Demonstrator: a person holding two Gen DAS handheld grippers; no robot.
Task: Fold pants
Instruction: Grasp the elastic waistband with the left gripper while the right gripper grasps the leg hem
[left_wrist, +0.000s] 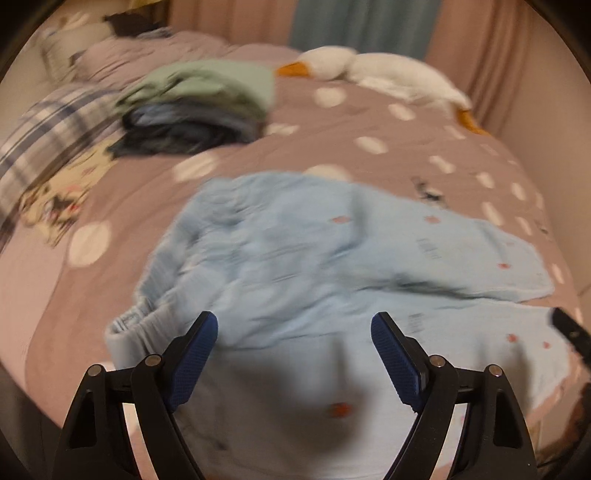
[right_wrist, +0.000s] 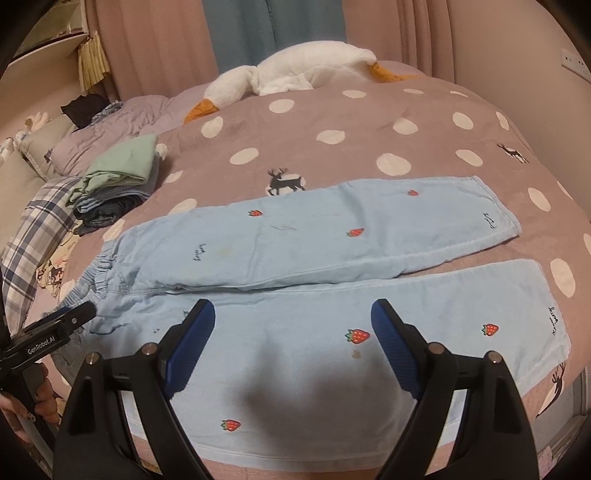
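Observation:
Light blue pants (right_wrist: 314, 240) with strawberry prints lie flat on the bed, waistband at the left, both legs stretched to the right, side by side. My right gripper (right_wrist: 291, 317) is open and empty, hovering above the near leg. My left gripper (left_wrist: 293, 328) is open and empty, above the near leg close to the waistband (left_wrist: 125, 325); the pants (left_wrist: 295, 240) look blurred in the left wrist view. The left gripper's tip (right_wrist: 62, 317) also shows in the right wrist view, beside the waistband (right_wrist: 99, 269).
The bed has a mauve cover with white dots (right_wrist: 332, 136). A pile of folded clothes (right_wrist: 114, 181) sits at the left beside a plaid cloth (right_wrist: 33, 240). A white plush goose (right_wrist: 291, 74) lies at the back. Curtains and a wall stand behind.

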